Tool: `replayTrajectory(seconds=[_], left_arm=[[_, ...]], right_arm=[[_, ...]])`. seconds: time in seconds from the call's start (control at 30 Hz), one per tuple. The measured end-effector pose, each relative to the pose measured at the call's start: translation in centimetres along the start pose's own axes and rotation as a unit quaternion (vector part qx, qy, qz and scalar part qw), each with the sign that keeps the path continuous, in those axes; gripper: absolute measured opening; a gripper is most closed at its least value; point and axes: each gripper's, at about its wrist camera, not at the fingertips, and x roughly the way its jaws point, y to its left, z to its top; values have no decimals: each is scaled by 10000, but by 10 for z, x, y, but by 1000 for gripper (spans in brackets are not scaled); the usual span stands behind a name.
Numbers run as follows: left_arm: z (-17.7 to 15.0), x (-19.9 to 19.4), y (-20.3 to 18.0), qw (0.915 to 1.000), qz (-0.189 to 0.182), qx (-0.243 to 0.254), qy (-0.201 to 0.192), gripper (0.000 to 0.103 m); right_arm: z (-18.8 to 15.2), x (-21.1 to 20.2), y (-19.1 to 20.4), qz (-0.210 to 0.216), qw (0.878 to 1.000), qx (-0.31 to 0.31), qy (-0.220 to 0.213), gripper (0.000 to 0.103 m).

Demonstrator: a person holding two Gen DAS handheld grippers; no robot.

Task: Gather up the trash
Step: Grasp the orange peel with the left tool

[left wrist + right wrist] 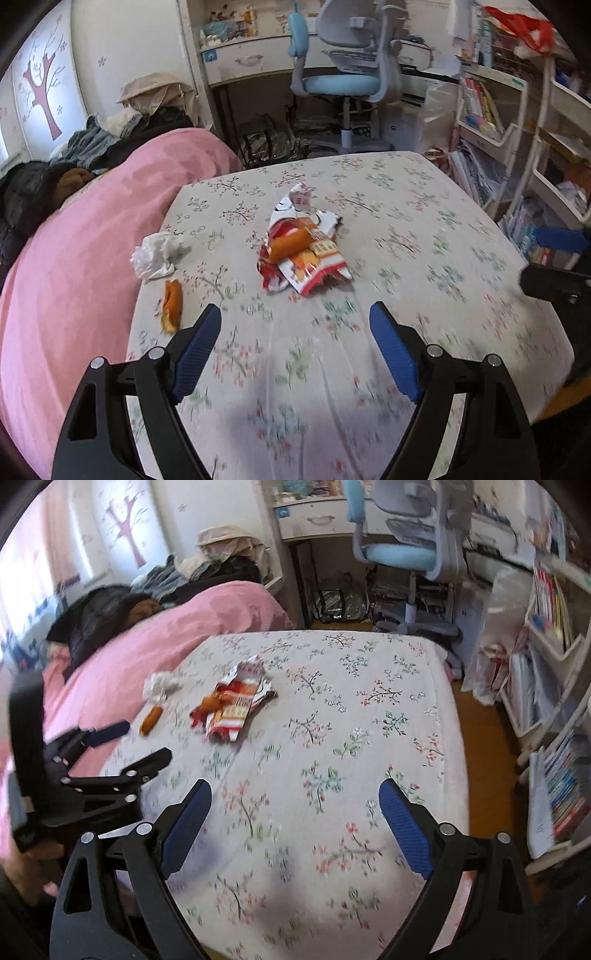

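Floral bedsheet point(406, 229) covers the surface we inspect, with a pink quilt point(74, 258) alongside. We find the torn snack wrappers point(306, 251) mid-sheet, a crumpled tissue point(155, 254) beside the quilt, and an orange peel point(173, 305) nearer us, long axis running toward the camera. We note the left gripper point(295, 325) and right gripper point(295, 801) both spread wide, empty, short of the trash.
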Motion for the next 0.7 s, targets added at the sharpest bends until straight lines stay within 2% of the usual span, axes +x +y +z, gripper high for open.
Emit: replayTrajectory(seconds=[0.23, 0.37, 0.47, 0.57, 0.6, 0.7], left_arm=[[27, 44, 19, 9990, -153, -410, 85, 63], [34, 60, 15, 9990, -404, -96, 188, 63], [35, 72, 8, 9986, -345, 302, 270, 63], [37, 87, 9, 9978, -398, 309, 436, 50], [37, 91, 11, 9974, -458, 278, 489, 43], [40, 94, 14, 9970, -549, 217, 495, 41]], right_arm=[[9, 16, -8, 270, 9995, 173, 62, 88], [16, 27, -14, 284, 9992, 255, 73, 88], [23, 37, -17, 291, 9990, 321, 83, 88], [31, 50, -17, 299, 9991, 292, 102, 88], [33, 53, -17, 305, 9991, 275, 112, 88], [39, 65, -15, 314, 9991, 252, 140, 88]])
